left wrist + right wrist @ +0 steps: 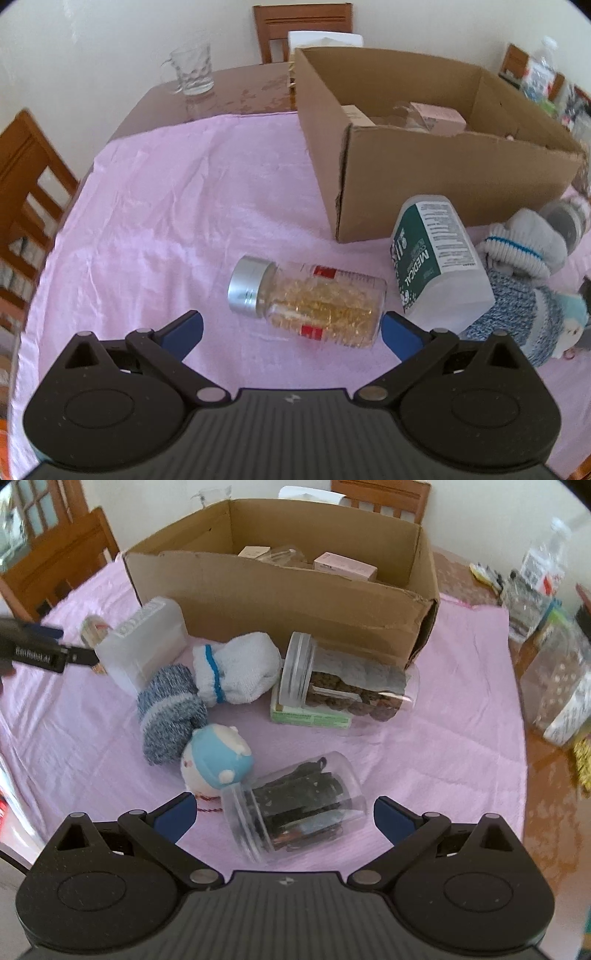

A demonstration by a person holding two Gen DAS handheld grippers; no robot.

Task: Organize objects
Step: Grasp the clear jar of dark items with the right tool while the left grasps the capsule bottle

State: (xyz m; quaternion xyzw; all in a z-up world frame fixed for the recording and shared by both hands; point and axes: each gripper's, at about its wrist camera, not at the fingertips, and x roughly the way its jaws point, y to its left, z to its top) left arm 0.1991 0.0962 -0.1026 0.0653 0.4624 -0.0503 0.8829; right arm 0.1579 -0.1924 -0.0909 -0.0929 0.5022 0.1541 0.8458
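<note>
A clear bottle of yellow capsules (310, 299) with a silver cap lies on its side on the pink cloth. My left gripper (291, 328) stands open around its near end, fingers either side. A white bottle with a green label (436, 258) lies to its right, beside rolled socks (517, 243). In the right wrist view a clear jar of dark pieces (295, 808) lies on its side between the open fingers of my right gripper (284, 816). A plush doll in a blue hat (218, 760) touches the jar's lid end. A cardboard box (295, 594) stands behind.
A second clear jar of brown pieces (347, 679) rests on a green packet (310, 716) by the box. Small cartons (343, 566) lie inside the box. A glass mug (192, 70) sits on the bare table. Wooden chairs (22, 192) surround it; packets (554, 686) crowd the right edge.
</note>
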